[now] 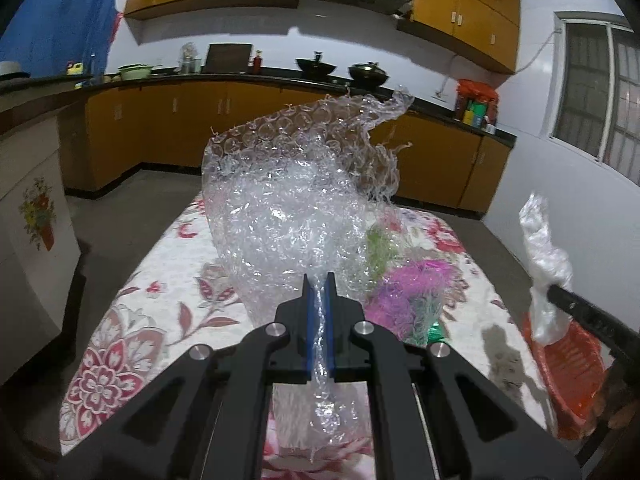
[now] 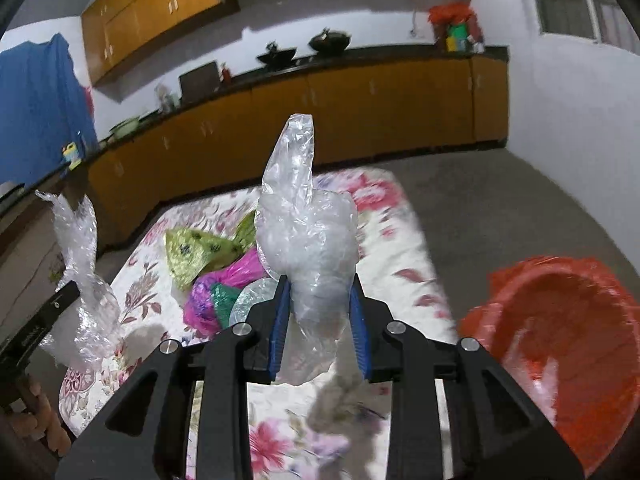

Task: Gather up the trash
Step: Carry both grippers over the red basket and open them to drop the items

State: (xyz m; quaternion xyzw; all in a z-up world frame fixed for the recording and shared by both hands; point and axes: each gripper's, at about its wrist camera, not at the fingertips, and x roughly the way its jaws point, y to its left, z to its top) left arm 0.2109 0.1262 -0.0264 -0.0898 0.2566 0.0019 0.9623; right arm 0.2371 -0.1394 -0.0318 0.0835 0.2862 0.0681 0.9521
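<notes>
Right wrist view: right gripper (image 2: pixel 319 300) clamps a crumpled clear plastic bag (image 2: pixel 308 232); the red plastic basket (image 2: pixel 560 344) lies rightward, past the floral tablecloth's (image 2: pixel 400 240) right edge. Left gripper (image 1: pixel 319 288) pinches clear bubble wrap (image 1: pixel 296 196), farther away.

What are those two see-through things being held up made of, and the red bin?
The bubble wrap looks like clear, glossy plastic film: rows of round air pockets show. The bag seems thin, cloudy plastic, crinkled and limp. The bin is probably rigid red plastic with a red liner, though blur leaves that open.
</notes>
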